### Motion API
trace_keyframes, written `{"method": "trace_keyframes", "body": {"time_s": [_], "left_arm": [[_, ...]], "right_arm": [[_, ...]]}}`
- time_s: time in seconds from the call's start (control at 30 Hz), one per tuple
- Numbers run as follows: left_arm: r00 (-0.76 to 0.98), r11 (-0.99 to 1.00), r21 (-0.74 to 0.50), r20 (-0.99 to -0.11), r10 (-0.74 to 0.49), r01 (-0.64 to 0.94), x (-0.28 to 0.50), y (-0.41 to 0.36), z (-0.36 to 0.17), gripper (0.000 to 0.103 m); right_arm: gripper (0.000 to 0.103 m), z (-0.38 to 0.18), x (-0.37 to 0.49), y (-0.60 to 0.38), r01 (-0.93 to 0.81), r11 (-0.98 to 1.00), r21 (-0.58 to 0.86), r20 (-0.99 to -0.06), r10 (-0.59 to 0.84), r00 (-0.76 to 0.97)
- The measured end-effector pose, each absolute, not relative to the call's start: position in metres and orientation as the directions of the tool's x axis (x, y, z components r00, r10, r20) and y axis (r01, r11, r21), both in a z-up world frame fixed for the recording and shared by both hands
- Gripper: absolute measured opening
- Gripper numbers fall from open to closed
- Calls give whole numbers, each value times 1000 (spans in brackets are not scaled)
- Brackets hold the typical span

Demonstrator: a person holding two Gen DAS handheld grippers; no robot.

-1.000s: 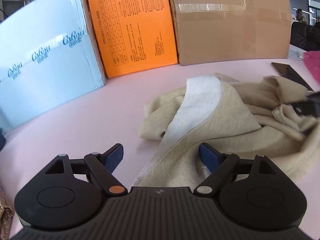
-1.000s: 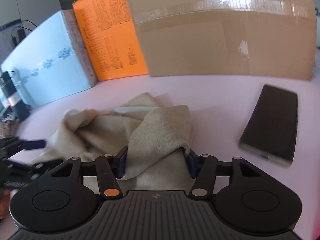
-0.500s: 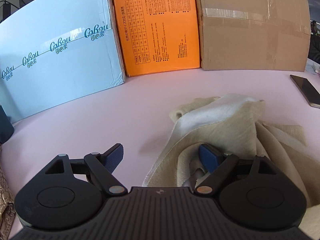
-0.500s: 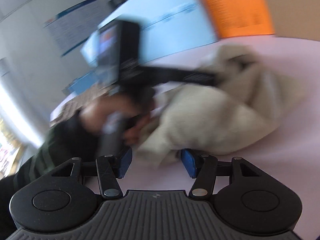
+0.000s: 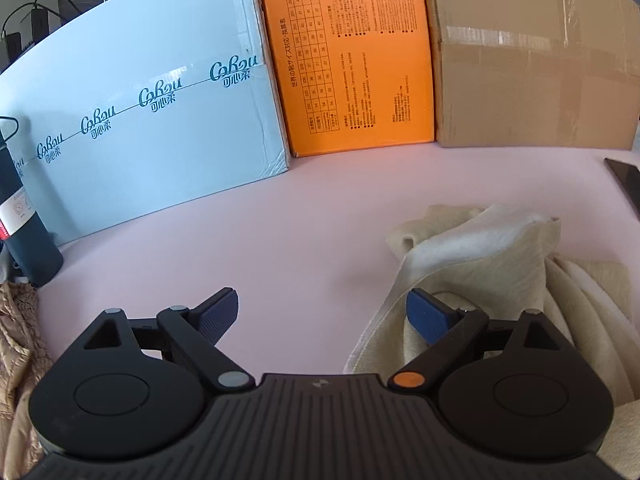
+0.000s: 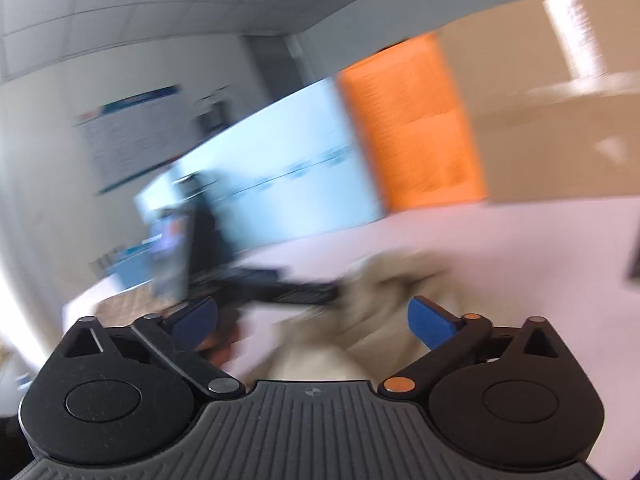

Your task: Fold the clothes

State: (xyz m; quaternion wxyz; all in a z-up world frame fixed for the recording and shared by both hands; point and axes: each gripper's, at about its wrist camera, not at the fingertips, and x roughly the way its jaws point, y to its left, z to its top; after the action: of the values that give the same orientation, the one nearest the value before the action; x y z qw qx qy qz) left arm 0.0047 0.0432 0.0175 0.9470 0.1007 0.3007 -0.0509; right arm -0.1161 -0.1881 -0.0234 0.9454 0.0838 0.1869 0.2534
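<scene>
Two grippers, both wide open, neither gripping cloth. Left gripper [image 5: 322,314]: jaws have just been opening further; pink table shows between them, and its right pad [image 5: 428,314] lies against the edge of the cream garment [image 5: 500,264] without pinching it. Right gripper [image 6: 314,318]: jaws have just sprung apart to full width; the blurred garment [image 6: 384,304] lies ahead and below, between the pads, unclamped.

Garment: crumpled heap on the pink table [image 5: 280,220], pale lining turned outward, bulk to the right in the left wrist view. Fold judged unfinished.

Step in hand, as judged: regrasp. Best done by finding a true hem or corner rather than a bunched ridge, one per gripper, then spreading flat before folding.

Room: broad bare table left of the heap, toward the blue box [image 5: 140,120]; orange box [image 5: 356,60] and cardboard box [image 5: 532,72] wall the far edge. Dark bottle [image 5: 24,232] far left, phone [image 5: 628,180] far right — keep cloth short of both.
</scene>
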Motion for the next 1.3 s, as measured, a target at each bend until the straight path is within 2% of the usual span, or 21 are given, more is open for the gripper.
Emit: {"method": "trace_keyframes", "body": {"time_s": [0.13, 0.23, 0.27, 0.33, 0.4, 0.43, 0.47, 0.5, 0.6, 0.77, 0.87, 1.03, 1.17, 1.23, 1.3], "left_arm": [[798, 969, 180, -602, -28, 170, 5, 41, 15, 91], [792, 965, 186, -609, -36, 187, 6, 37, 11, 91], [791, 963, 187, -611, -40, 194, 6, 35, 10, 91], [790, 963, 181, -612, -48, 199, 6, 34, 9, 91], [788, 964, 165, -612, -65, 208, 7, 34, 8, 91], [784, 964, 147, -615, -87, 222, 7, 35, 8, 91], [772, 962, 116, -623, -125, 249, 7, 35, 8, 91], [760, 958, 86, -629, -162, 275, 7, 35, 8, 91], [729, 935, 33, -636, -252, 352, 3, 31, 8, 91], [696, 869, 16, -607, -384, 494, -15, 18, 10, 91], [683, 836, 42, -599, -417, 547, -24, 10, 8, 91], [688, 846, 47, -606, -399, 532, -20, 11, 6, 91], [740, 915, 45, -604, -295, 402, -8, 28, 9, 91], [749, 942, 34, -617, -242, 333, 0, 39, 9, 91], [744, 961, 13, -636, -207, 278, 10, 49, 8, 91]], "right_arm": [[103, -41, -56, -189, -362, 932, 11, -519, 315, 794], [100, -55, -28, -188, -374, 927, 30, -603, 315, 733], [94, -60, -24, -185, -394, 918, 43, -611, 336, 717], [76, -62, -23, -177, -433, 901, 37, -595, 368, 714], [48, -59, -28, -171, -449, 892, 47, -590, 388, 708], [41, -57, -31, -169, -462, 884, 68, -589, 409, 697], [27, -56, -38, -167, -478, 874, 86, -590, 431, 683], [25, -55, -46, -161, -492, 866, 90, -589, 445, 675], [25, -53, -74, -152, -535, 838, 109, -583, 490, 649], [25, -56, -135, -146, -588, 794, 155, -564, 560, 608], [25, -56, -170, -136, -630, 760, 159, -564, 594, 574], [25, -57, -205, -130, -667, 718, 199, -560, 642, 525], [25, -58, -221, -128, -701, 644, 306, -551, 720, 422], [25, -57, -231, -124, -732, 601, 320, -553, 746, 372], [30, -52, -237, -123, -747, 591, 305, -552, 749, 367]]}}
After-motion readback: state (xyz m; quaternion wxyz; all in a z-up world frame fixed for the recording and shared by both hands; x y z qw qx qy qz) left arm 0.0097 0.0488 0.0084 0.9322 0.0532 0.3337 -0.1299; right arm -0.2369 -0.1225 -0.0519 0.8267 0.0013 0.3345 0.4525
